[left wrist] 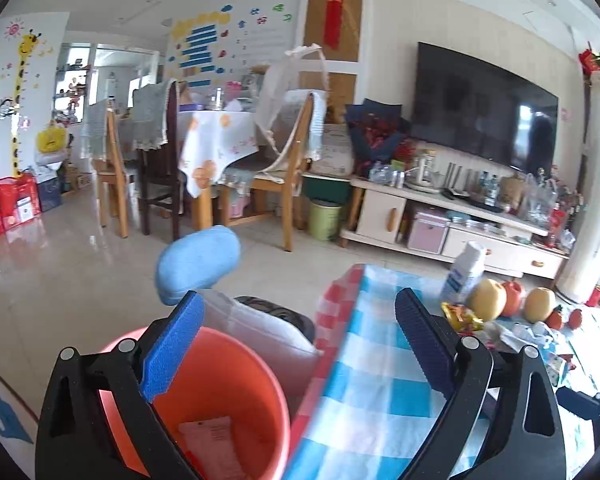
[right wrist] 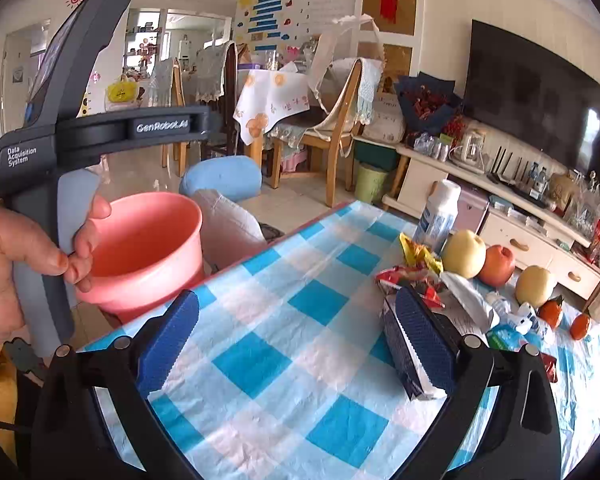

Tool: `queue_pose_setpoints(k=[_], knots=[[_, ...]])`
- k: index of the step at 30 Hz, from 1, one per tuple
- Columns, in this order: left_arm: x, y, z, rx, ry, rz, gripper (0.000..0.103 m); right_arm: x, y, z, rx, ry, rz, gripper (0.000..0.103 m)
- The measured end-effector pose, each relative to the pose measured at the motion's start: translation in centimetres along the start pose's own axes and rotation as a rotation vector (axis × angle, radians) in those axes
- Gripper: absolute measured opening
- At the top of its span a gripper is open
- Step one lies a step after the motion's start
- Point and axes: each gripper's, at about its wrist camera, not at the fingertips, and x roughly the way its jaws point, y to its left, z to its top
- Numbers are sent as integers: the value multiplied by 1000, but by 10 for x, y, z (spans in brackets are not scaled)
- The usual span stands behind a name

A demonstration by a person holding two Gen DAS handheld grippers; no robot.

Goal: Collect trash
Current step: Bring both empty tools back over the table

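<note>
While one wrapper [left wrist: 214,446] already lies in the orange bin [left wrist: 204,364] beside the table [right wrist: 284,320] | left gripper [left wrist: 300,344] wide, empty | right gripper [right wrist: 300,340] wide, empty | wrappers [right wrist: 416,276] and small box [right wrist: 400,344] remain on table near fruit [right wrist: 464,254] | early stage, judging by this

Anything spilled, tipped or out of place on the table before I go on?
Nothing looks spilled or tipped. The wrappers and crumpled paper lie loose beside the fruit, with a small dark box nearby; that is the trash itself. The white bottle stands upright. The pink bucket sits off the table edge, one wrapper inside.
</note>
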Motion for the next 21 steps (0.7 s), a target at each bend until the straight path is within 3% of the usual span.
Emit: queue_pose_setpoints(k=[7,17,21], knots=[[8,-31,-12,-3,42,-87,95,-3,-22,-17,44,78,26,99],[24,-64,-25,-72,142,-242,95,-26,-62,-49,96,59,56,99],[27,-87,-33,-38,176,-294,95,-35,-78,-56,117,55,46,99]])
